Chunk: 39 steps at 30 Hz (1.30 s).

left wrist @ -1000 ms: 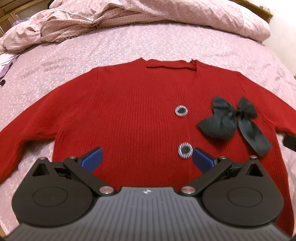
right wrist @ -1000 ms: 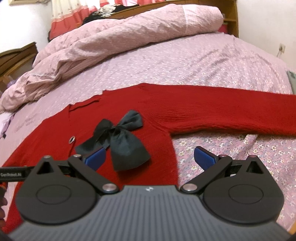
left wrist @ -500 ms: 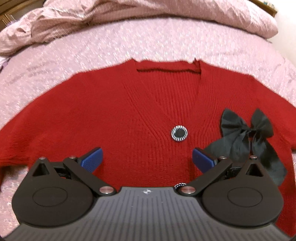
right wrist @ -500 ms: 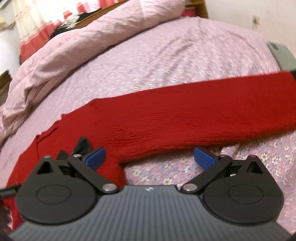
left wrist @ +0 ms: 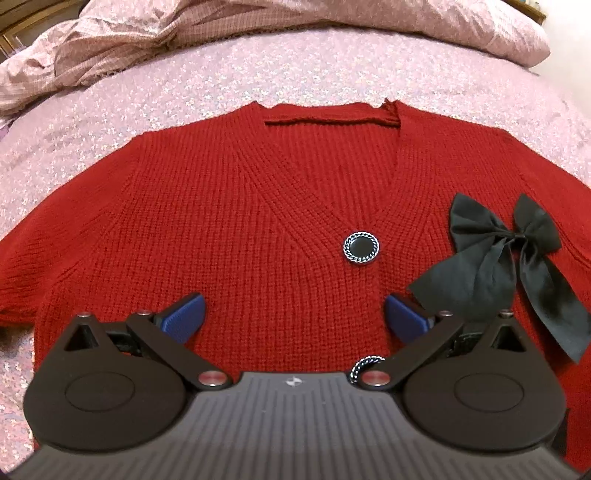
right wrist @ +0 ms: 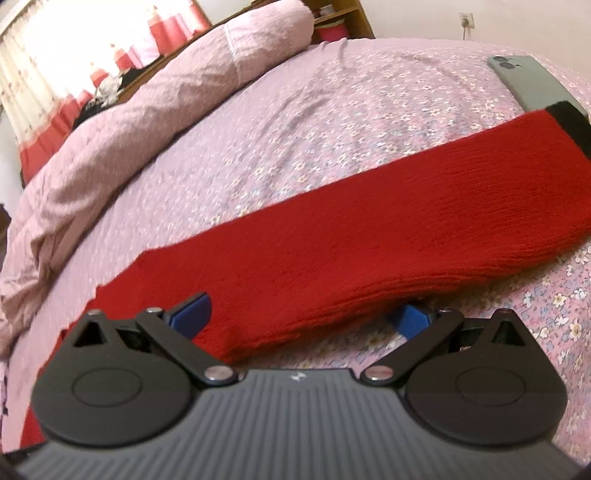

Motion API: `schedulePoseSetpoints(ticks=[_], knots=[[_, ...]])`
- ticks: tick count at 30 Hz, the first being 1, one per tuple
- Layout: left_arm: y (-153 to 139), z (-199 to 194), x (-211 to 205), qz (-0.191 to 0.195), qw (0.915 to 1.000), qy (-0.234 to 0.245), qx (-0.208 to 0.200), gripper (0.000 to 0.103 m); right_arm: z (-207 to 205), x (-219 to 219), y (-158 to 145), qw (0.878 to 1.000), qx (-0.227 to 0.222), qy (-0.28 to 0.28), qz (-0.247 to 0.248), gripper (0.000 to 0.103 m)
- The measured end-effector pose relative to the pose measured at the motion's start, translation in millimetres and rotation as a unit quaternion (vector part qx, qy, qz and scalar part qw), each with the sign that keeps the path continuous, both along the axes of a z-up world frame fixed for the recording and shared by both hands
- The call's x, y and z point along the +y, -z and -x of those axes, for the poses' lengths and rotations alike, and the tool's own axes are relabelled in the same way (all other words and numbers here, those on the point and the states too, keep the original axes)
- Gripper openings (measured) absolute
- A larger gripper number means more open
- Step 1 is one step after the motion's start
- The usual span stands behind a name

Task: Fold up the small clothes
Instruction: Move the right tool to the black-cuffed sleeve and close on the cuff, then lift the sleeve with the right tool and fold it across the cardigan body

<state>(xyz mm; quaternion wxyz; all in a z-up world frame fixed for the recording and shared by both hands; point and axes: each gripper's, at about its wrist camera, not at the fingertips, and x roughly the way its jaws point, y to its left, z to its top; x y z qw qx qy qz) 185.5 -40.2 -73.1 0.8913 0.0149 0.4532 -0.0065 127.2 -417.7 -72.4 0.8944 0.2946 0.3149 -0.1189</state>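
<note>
A small red knit cardigan lies flat, front up, on the bed. It has a round black button at the centre and a black ribbon bow on its right chest. My left gripper is open and empty, low over the cardigan's lower front. In the right wrist view the cardigan's right sleeve stretches out to the right, ending in a black cuff. My right gripper is open, its jaws straddling the sleeve's lower edge near the shoulder; the right fingertip is partly under the fabric.
The bed has a pink floral sheet. A crumpled pink duvet is piled along the far side, also in the right wrist view. A grey-green phone lies beyond the sleeve's cuff. A wooden headboard stands at the back.
My right gripper has swung right from the bow and body to the sleeve and come in low at its edge. My left gripper has moved forward over the cardigan's front.
</note>
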Motion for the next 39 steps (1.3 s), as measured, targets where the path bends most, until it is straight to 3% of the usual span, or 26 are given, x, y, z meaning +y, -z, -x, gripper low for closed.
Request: schedulePoseSetpoints(ticks=[10, 12, 14, 21, 24, 25, 28, 33, 39], knots=[[-3, 4, 1, 0.000, 0.9999, 0.014, 0.008, 0.103, 14, -33, 2, 0.995, -0.035, 0.072, -0.053, 0.101], [-6, 6, 2, 0.000, 0.9998, 0.015, 0.012, 0.103, 15, -38, 1, 0.994, -0.033, 0.082, -0.064, 0.094], [-8, 9, 3, -0.001, 0.9998, 0.013, 0.015, 0.103, 17, -42, 0, 0.993, -0.031, 0.097, -0.067, 0.081], [-13, 21, 3, -0.013, 0.9997, 0.017, 0.010, 0.103, 23, -53, 1, 0.988, -0.029, 0.129, -0.080, 0.056], [-16, 23, 5, -0.014, 0.9997, 0.016, 0.008, 0.103, 24, -58, 1, 0.987, -0.029, 0.137, -0.079, 0.037], [-17, 23, 5, -0.014, 0.9998, 0.014, 0.007, 0.103, 23, -59, 0, 0.987, -0.029, 0.137, -0.076, 0.027], [-21, 26, 8, -0.013, 0.9998, 0.012, 0.005, 0.103, 24, -60, -9, 0.989, -0.045, 0.123, -0.062, 0.019], [-28, 31, 10, -0.018, 0.9997, 0.014, -0.003, 0.103, 20, -43, -38, 0.993, -0.090, 0.075, -0.009, 0.016], [-37, 37, 16, -0.024, 0.9996, 0.009, -0.009, 0.103, 11, -10, -71, 0.989, -0.146, 0.010, 0.017, 0.015]])
